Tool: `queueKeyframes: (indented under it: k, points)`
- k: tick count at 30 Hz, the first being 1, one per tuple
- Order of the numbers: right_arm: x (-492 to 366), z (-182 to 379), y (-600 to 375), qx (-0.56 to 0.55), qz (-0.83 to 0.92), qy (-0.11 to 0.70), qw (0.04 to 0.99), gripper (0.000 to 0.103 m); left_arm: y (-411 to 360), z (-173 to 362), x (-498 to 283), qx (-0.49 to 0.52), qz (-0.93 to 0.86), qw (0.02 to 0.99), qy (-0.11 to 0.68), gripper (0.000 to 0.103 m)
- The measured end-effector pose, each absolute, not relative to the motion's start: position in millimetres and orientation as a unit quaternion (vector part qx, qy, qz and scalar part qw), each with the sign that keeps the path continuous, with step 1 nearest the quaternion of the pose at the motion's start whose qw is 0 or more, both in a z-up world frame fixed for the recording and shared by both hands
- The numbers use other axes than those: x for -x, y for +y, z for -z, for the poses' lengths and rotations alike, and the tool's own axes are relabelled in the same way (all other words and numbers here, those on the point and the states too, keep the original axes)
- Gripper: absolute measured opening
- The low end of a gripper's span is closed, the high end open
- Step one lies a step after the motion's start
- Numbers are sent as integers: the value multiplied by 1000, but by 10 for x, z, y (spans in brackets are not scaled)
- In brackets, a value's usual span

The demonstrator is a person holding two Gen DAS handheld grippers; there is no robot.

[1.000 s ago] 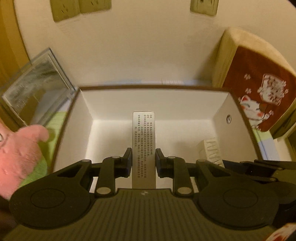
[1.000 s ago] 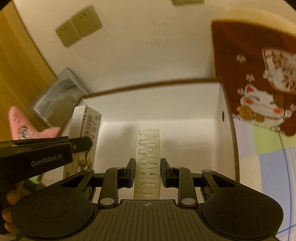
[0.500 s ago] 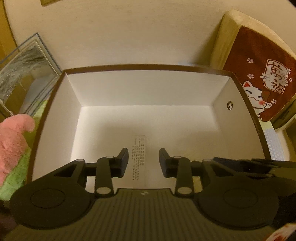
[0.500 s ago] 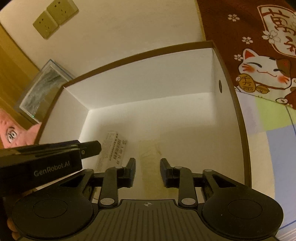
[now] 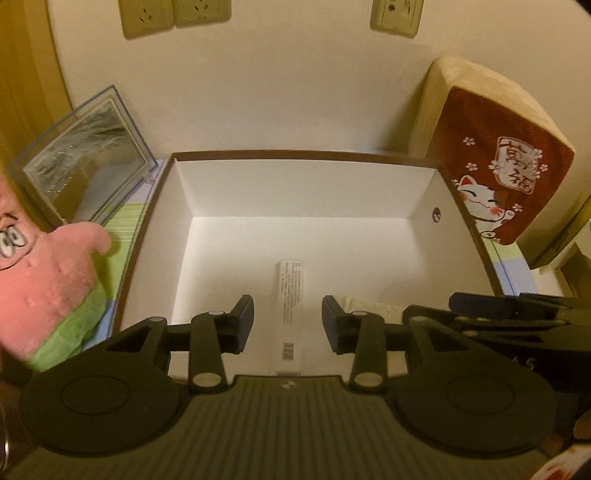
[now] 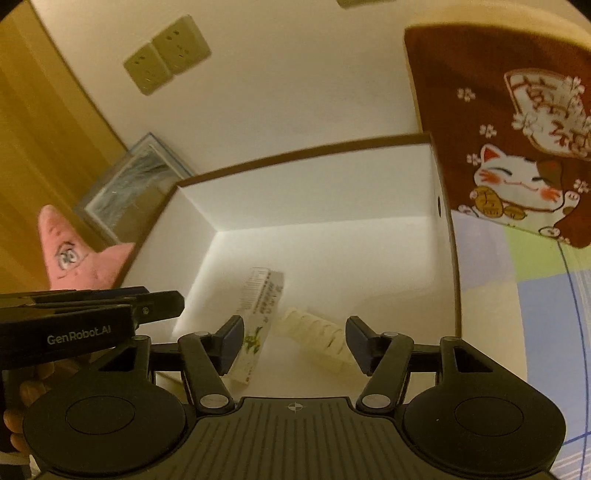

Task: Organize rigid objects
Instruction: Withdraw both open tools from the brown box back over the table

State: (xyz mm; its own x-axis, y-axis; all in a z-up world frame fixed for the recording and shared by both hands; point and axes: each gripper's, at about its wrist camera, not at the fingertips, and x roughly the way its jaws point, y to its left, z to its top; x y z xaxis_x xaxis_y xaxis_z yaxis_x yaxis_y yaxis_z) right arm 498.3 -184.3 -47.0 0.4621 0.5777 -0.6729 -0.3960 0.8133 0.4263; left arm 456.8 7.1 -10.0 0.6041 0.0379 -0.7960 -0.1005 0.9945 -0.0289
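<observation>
A white box with a brown rim (image 5: 303, 155) (image 6: 306, 151) stands against the wall. On its floor lie a long white printed carton (image 5: 290, 314) (image 6: 260, 321) and a pale ribbed plastic piece (image 6: 317, 336) (image 5: 373, 306). My left gripper (image 5: 288, 319) hangs above the carton, its jaws opening, pads clear of it. My right gripper (image 6: 295, 341) hovers over the ribbed piece, jaws opening wide, nothing pressed between them. The left gripper's body (image 6: 92, 321) shows at the left of the right wrist view.
A pink star plush (image 5: 44, 280) (image 6: 77, 258) sits left of the box on a green cloth. A framed picture (image 5: 85, 170) leans on the wall behind it. A red lucky-cat cushion (image 5: 509, 173) (image 6: 517, 140) stands to the right. Wall sockets (image 5: 177, 14) are above.
Both grippers let go: the carton and the ribbed piece, held upright a second ago, now lie on the box floor. Both jaws have widened and both grippers have drawn back upward.
</observation>
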Motion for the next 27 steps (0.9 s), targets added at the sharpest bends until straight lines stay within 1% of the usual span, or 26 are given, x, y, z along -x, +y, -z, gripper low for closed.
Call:
queueKeyframes:
  k: [10,15,27]
  points:
    - [-4510,224,-2024,-103,-302,412,854,64,91,-155,-3924,52,-40,905,420,38]
    - [-4224,160,-2132,-108,-301,406,856,65,158,-208,-3573,64,-44,907,413,38]
    - [-3537,91,-2272,-97,-317,398,856,65,147,-255,-2803,60,-51,913,401,38]
